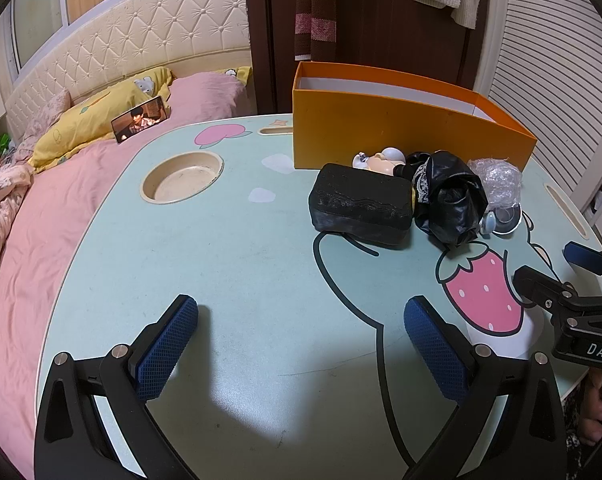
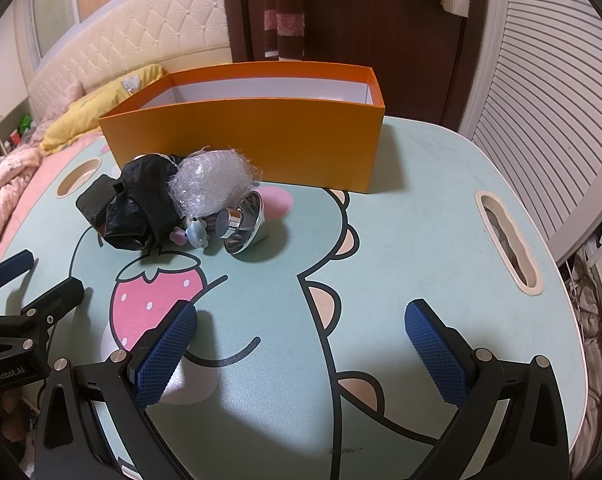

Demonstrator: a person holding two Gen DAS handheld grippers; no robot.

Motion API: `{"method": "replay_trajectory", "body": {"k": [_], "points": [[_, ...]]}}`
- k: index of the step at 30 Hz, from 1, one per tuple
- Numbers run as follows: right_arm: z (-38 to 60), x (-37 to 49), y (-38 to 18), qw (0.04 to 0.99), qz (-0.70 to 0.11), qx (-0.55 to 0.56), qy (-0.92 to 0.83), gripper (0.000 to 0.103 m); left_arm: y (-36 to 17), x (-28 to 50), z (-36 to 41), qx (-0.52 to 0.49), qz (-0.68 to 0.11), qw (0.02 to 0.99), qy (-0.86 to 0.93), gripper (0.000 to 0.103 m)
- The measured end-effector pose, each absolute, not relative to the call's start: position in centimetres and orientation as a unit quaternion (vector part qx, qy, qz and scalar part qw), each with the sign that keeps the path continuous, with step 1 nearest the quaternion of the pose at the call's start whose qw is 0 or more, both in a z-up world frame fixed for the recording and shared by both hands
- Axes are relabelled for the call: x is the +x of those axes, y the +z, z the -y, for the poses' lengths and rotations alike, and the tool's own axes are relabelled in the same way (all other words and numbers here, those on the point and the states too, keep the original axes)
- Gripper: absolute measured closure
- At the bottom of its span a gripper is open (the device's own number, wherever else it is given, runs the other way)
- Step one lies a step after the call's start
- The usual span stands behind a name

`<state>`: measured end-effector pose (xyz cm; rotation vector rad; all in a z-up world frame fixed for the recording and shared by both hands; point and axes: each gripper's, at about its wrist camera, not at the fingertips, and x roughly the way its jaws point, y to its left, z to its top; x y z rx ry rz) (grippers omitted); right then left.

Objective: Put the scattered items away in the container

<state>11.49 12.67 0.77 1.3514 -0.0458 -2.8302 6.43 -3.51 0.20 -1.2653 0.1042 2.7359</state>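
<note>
An orange box [image 1: 401, 128] [image 2: 253, 144] stands open-topped at the far side of the table. In front of it lie a black foam block [image 1: 361, 204], a crumpled black bag [image 1: 453, 200] [image 2: 137, 204], a wad of bubble wrap [image 1: 497, 178] [image 2: 211, 188], a small pale figurine [image 1: 381, 160], a shiny metal cone [image 2: 247, 224] and a small blue toy [image 2: 197, 234]. My left gripper [image 1: 301, 344] is open above bare tabletop, well short of the block. My right gripper [image 2: 301, 348] is open too, empty, nearer than the cone.
The mint-green cartoon table [image 1: 241, 280] [image 2: 401, 240] has a round cup recess [image 1: 181, 178] at left and a slot [image 2: 505, 240] at right. A bed with pink covers [image 1: 81, 184] lies left. A slatted wardrobe door [image 2: 549, 100] stands right.
</note>
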Motion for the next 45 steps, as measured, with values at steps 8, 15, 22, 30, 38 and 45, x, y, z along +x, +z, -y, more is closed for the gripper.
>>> {"method": "replay_trajectory", "body": {"k": [8, 15, 22, 30, 38, 45], "points": [[-12.6, 11.5, 0.9, 0.004, 0.015, 0.429, -0.903, 0.0, 0.2, 6.4, 3.5, -0.419, -0.034, 0.063, 0.905, 0.0], [-12.6, 11.5, 1.0, 0.011, 0.014, 0.43, -0.903, 0.0, 0.2, 6.5, 3.6, -0.419, -0.033, 0.061, 0.905, 0.0], [-12.7, 11.3, 2.2, 0.048, 0.035, 0.428, -0.902, 0.008, 0.7, 6.5, 4.5, -0.414, -0.006, 0.07, 0.907, 0.0], [-12.0, 9.1, 3.4, 0.065, 0.044, 0.421, -0.904, 0.024, 2.1, 6.6, 5.1, -0.402, -0.006, 0.071, 0.913, 0.0], [-12.6, 6.6, 4.8, 0.063, 0.079, 0.409, -0.907, 0.035, 3.5, 6.1, 5.1, -0.388, -0.007, 0.075, 0.919, 0.0], [-14.0, 7.4, 4.0, 0.054, 0.072, 0.42, -0.903, 0.036, 3.7, 4.9, 4.4, -0.394, -0.006, 0.081, 0.916, 0.0]]}}
